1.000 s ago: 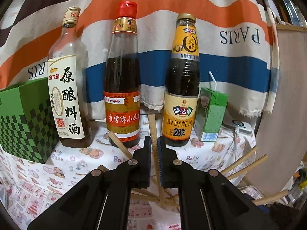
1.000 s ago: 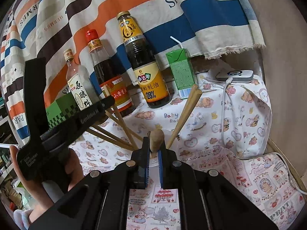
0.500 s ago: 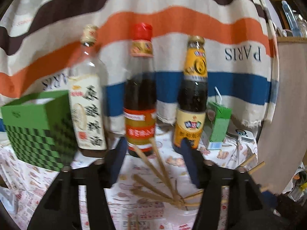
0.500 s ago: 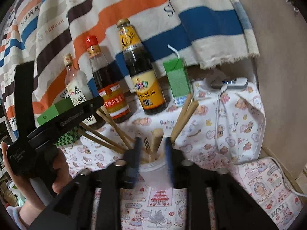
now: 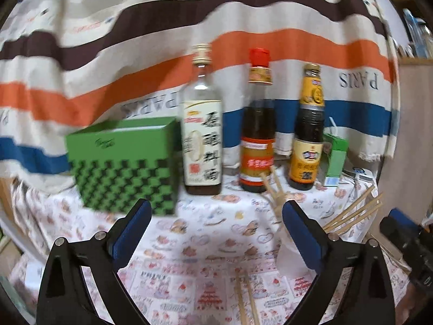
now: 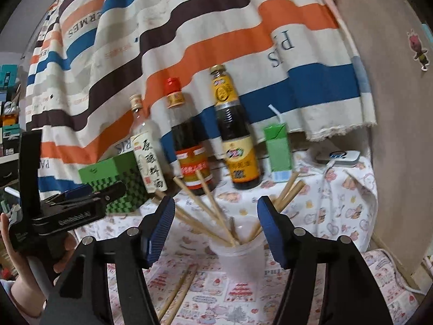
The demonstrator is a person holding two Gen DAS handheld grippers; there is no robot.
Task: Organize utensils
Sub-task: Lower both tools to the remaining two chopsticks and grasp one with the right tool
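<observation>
Now both the left gripper and right gripper, earlier pinched shut, are opening with nothing between them.

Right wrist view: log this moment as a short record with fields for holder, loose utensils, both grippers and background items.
holder: clear plastic cup with chopsticks fanned out of it
loose utensils: pair of chopsticks flat on the printed cloth, left of the cup
right gripper: jaws opening, nothing between the pads
left gripper: jaws opening, empty
background: three sauce bottles, green carton, checked green box

bare cloth ahead — bottles, green box behind
</observation>
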